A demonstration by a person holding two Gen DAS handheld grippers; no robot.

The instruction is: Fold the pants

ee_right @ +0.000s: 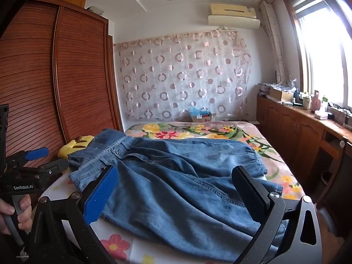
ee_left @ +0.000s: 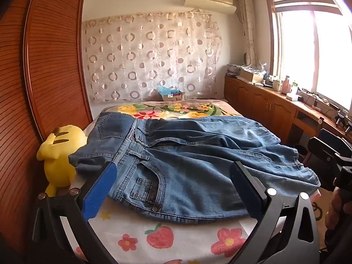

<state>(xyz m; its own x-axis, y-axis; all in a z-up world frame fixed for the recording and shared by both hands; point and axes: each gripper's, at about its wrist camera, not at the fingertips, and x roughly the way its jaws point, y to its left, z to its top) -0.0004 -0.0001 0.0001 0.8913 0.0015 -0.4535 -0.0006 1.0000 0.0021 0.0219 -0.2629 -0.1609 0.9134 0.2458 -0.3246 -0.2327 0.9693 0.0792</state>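
Blue denim jeans (ee_left: 187,158) lie spread across the near end of the bed, waistband to the left, legs running right; they also show in the right wrist view (ee_right: 176,176). My left gripper (ee_left: 171,167) is open, its fingers wide apart above the waist and front pocket, holding nothing. My right gripper (ee_right: 173,171) is open over the leg part, also empty. The left gripper (ee_right: 41,160) shows at the left edge of the right wrist view, in a hand.
A yellow plush toy (ee_left: 61,151) sits at the bed's left edge by the wooden wardrobe (ee_left: 33,77). The bed (ee_left: 171,110) carries a floral blanket. A wooden cabinet counter (ee_left: 275,101) with clutter runs along the right under the window.
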